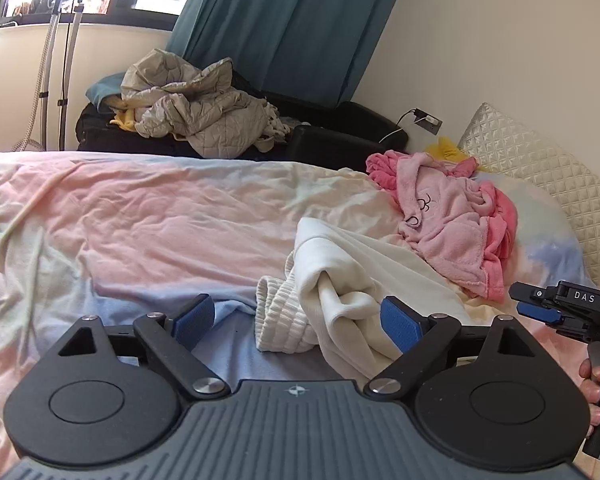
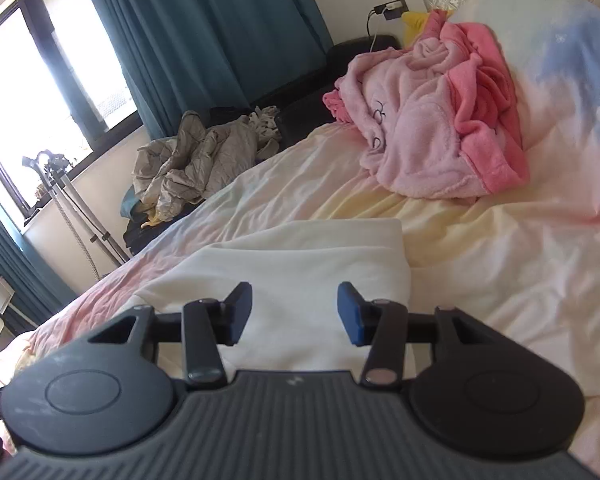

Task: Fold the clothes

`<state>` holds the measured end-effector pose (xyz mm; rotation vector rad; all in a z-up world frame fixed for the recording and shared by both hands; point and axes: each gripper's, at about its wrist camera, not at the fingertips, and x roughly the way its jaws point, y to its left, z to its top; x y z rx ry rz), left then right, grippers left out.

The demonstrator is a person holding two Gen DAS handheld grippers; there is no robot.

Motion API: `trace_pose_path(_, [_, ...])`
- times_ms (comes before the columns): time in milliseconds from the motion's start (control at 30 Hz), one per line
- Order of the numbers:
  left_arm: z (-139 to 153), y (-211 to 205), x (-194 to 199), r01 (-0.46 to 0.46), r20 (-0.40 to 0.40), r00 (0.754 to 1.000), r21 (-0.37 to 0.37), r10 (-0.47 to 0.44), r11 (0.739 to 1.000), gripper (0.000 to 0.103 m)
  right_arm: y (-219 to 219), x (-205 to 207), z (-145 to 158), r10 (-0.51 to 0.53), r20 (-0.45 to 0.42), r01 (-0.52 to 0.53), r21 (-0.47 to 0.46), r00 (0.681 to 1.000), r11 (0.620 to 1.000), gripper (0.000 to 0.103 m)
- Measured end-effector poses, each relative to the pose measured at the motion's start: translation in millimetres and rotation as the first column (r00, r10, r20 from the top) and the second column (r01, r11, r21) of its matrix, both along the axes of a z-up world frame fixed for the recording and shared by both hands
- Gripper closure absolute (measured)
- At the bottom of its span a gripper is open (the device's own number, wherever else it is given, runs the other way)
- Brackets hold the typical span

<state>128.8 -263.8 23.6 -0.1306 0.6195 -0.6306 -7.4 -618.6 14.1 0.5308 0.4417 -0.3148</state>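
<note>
left gripper (image 1: 298, 322): jaws wide, nothing pressed between them, above the ribbed cuff end of the cream garment (image 1: 340, 280) | right gripper (image 2: 295, 312): jaws half apart, empty, over the garment's flat folded part | garment: mid-bed (image 1: 140, 216), long axis toward pink robe (image 1: 452, 224) | free bedding on the window side

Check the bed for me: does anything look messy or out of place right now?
Yes. The cream garment lies bunched, its ribbed cuff twisted beneath a fold rather than flat. The pink fleece garment sits crumpled by the pillow. Neither hand-held gripper holds cloth. Nothing looks spilled or damaged.
</note>
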Motion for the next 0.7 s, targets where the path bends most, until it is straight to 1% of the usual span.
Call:
trace_pose_path(100, [32,40,-19,-0.033,0.066,0.997,0.024,0.031,0.999,0.008,45,1,26,0.07,0.031,-0.069,-0.049,0.997,0.996,0.054])
trace_pose_path(200, [62,81,-39,-0.058,0.146,0.988,0.06,0.049,0.997,0.002,92,1,49,0.142,0.059,-0.137,-0.076,0.988,0.988,0.054])
trace_pose_path(233, [70,93,-43,-0.076,0.164,0.985,0.074,0.063,0.994,0.002,107,1,56,0.165,0.067,-0.16,-0.085,0.984,0.983,0.054])
trace_pose_path(267, [77,105,-47,-0.094,0.18,0.981,0.088,0.077,0.992,0.002,125,2,64,0.194,0.076,-0.186,-0.101,0.978,0.977,0.054])
trace_pose_path(333, [90,134,-56,-0.132,0.201,0.973,0.085,0.113,0.988,0.001,164,2,79,0.256,0.092,-0.242,-0.136,0.962,0.961,0.054])
trace_pose_path(433, [104,178,-70,-0.187,0.24,0.957,0.091,0.161,0.978,0.0,215,5,92,0.327,0.115,-0.307,-0.161,0.938,0.938,0.054])
trace_pose_path(500, [107,205,-79,-0.244,0.298,0.933,0.117,0.201,0.963,0.0,250,8,98,0.372,0.125,-0.347,-0.183,0.92,0.92,0.055])
trace_pose_path(600, [106,249,-89,-0.319,0.321,0.909,0.125,0.266,0.939,0.0,295,9,102,0.432,0.147,-0.396,-0.22,0.89,0.891,0.056])
trace_pose_path(667, [101,276,-98,-0.391,0.327,0.885,0.137,0.331,0.91,0.0,320,10,101,0.466,0.156,-0.424,-0.241,0.871,0.873,0.056])
trace_pose_path(700, [98,286,-103,-0.425,0.344,0.869,0.151,0.355,0.893,0.0,332,10,99,0.483,0.157,-0.436,-0.26,0.862,0.862,0.056])
